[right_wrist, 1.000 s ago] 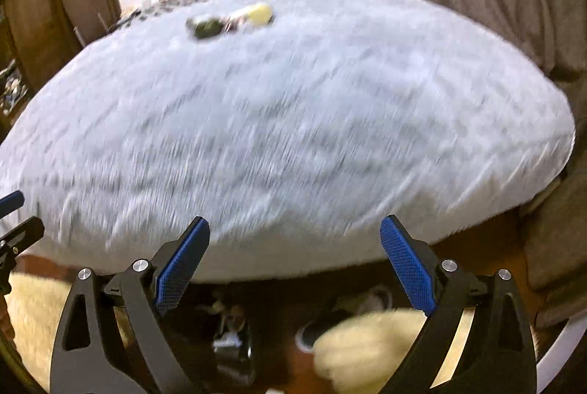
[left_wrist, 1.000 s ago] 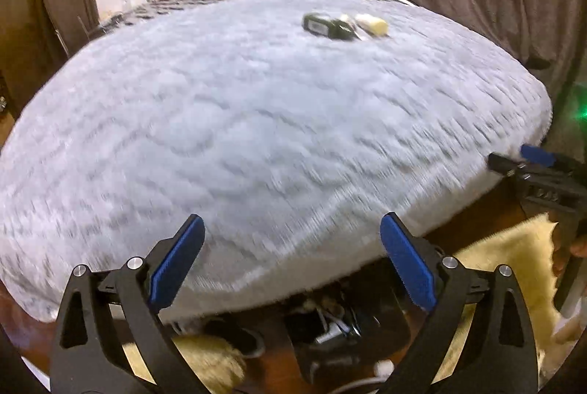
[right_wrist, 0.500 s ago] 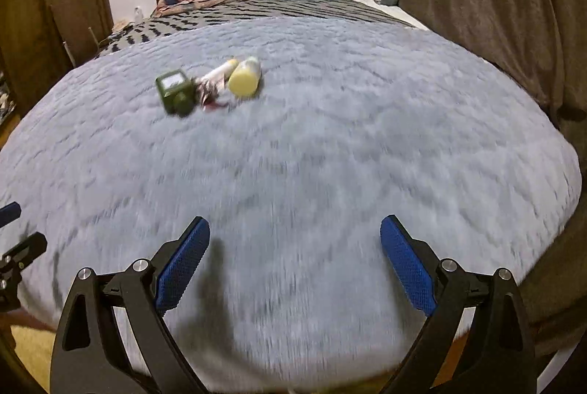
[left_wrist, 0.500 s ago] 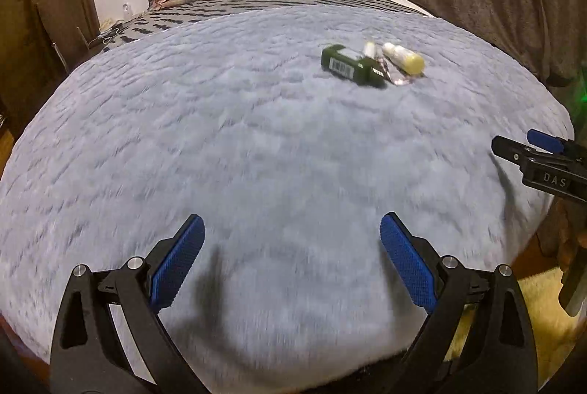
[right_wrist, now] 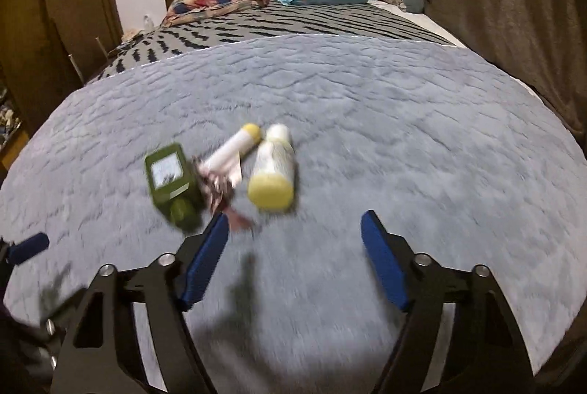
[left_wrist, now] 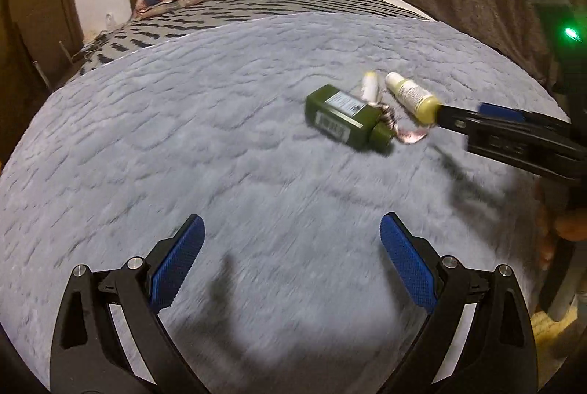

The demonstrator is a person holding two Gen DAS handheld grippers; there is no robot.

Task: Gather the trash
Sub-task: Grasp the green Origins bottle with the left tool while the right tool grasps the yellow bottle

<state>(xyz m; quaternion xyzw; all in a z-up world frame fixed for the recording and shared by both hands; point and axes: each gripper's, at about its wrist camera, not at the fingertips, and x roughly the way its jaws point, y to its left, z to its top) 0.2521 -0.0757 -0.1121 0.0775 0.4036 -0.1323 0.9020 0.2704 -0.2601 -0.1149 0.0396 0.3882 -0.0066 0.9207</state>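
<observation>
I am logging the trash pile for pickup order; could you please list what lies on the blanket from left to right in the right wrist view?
Green bottle → crumpled wrapper → yellow bottle.

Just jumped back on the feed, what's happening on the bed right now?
A person is bringing two handheld grippers in over the grey blanket toward a small cluster of trash. The cluster is a dark green bottle, a white tube, a yellow-capped bottle and a crumpled wrapper, all lying on their sides close together. The right gripper is nearest, jaws open just short of the pile. The left gripper is also open and empty, farther back. Nothing is picked up yet.
</observation>
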